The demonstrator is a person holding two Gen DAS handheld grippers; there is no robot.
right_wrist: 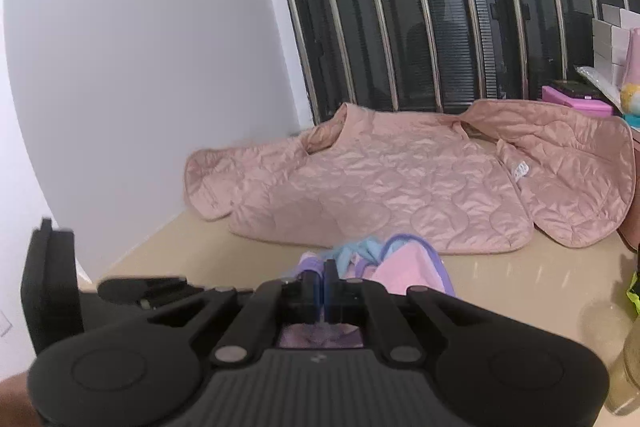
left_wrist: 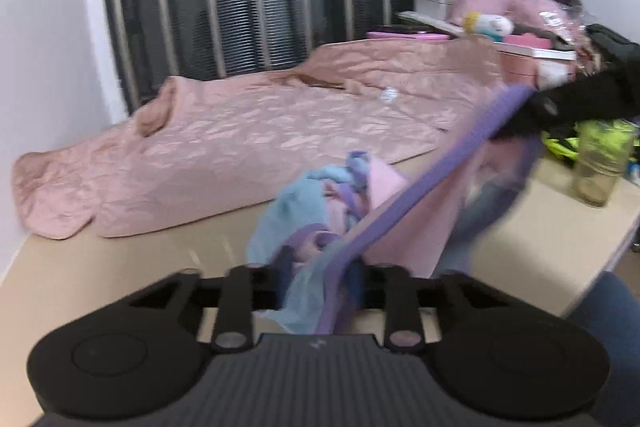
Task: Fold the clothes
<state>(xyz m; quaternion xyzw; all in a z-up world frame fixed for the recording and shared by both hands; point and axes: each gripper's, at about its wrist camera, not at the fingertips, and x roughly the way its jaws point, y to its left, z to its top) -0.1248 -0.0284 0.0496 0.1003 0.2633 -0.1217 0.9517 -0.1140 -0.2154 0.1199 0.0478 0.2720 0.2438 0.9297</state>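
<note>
The small pastel garment of pink, pale-blue and purple-trimmed fabric (left_wrist: 384, 211) hangs bunched between the two tools, lifted just above the beige counter (left_wrist: 140, 267), and motion blur smears most of it, so its cut and which edge is which are hard to make out. In the left wrist view the left hand-held gripper (left_wrist: 320, 287) has its fingers drawn together on a fold of blue and purple cloth, though the cloth itself covers the fingertips. From there a purple band runs up and to the right to the right hand-held gripper (left_wrist: 532, 115), which appears there only as a dark, blurred shape with its jaws hidden by the fabric. The right wrist view shows the right hand-held gripper (right_wrist: 322, 287) with its narrow fingers pressed close on a thin edge of the garment, the rest of the pink and purple cloth spilling just beyond the tips. Behind the garment, well apart from both tools, a quilted pink padded jacket (right_wrist: 400, 187) lies spread flat on the counter below the barred window (right_wrist: 440, 7). A translucent greenish bottle (left_wrist: 596, 171) stands near the counter's right edge, blurred, and is cut off in the right wrist view.
</note>
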